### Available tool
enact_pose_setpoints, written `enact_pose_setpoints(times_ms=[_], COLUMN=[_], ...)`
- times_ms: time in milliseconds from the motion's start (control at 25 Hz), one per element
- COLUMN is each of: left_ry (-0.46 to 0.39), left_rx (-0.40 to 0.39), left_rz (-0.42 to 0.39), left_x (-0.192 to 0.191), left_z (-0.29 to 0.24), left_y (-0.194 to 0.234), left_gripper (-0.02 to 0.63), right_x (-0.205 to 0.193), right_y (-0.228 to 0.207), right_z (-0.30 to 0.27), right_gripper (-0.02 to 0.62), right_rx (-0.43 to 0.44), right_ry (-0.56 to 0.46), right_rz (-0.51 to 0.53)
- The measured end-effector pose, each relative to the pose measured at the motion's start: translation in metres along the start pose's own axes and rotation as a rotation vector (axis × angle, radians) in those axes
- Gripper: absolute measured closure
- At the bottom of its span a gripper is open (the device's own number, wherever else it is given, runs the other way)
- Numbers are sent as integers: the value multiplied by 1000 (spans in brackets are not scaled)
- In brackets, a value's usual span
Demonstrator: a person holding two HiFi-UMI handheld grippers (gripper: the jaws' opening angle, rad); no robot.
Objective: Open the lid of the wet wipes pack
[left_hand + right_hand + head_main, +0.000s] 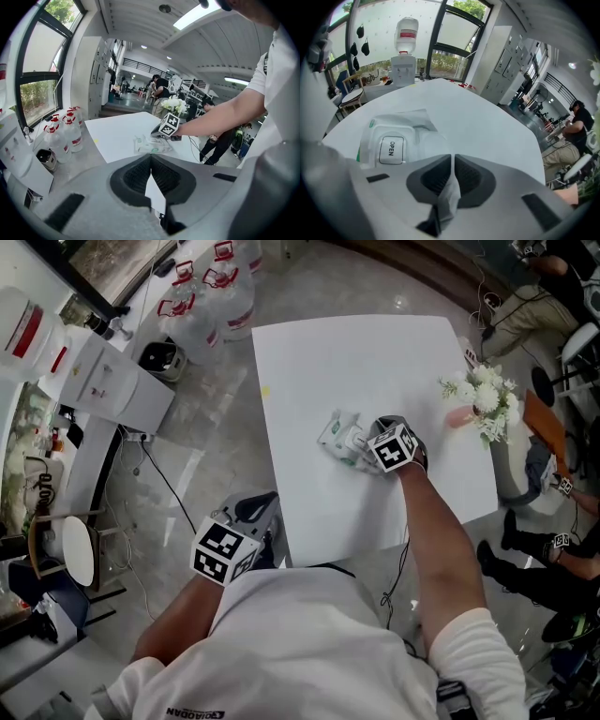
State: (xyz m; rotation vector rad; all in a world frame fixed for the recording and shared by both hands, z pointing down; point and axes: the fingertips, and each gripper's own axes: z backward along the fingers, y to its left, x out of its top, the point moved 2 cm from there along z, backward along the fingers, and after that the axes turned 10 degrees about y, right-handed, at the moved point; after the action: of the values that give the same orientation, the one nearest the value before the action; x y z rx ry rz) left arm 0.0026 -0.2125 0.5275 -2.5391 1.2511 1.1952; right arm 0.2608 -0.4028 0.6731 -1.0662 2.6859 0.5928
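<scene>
The wet wipes pack [339,439] lies flat near the middle of the white table [375,352]. In the right gripper view its white lid with an OPEN label [391,150] lies closed on the pack [412,126]. My right gripper [363,450] is down at the pack's right end; its jaws [453,157] are shut on a translucent flap of the pack's wrapper. My left gripper [262,506] hangs off the table's near left corner, away from the pack [151,144], and its jaw tips [151,158] meet with nothing held.
A bunch of white flowers in a pink vase [480,395] stands at the table's right edge. Several water bottles [211,292] and a white dispenser [103,381] stand on the floor to the left. People sit beyond the table's right side [553,549].
</scene>
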Motion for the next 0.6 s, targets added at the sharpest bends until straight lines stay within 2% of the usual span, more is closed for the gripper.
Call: enact_pose_setpoints(times_ms=[240,600], left_ry=[-2,-21], left_rx=[-5,-38], left_rz=[-17,-67], left_x=[4,9], left_z=[5,10], left_y=[-1,-1], left_gripper=[600,601], right_x=[1,4], right_y=[2,-4], right_z=[0,37], right_gripper=[574,555], right_rx=[-12,-68], right_ry=[16,-36], right_rz=[20,-101])
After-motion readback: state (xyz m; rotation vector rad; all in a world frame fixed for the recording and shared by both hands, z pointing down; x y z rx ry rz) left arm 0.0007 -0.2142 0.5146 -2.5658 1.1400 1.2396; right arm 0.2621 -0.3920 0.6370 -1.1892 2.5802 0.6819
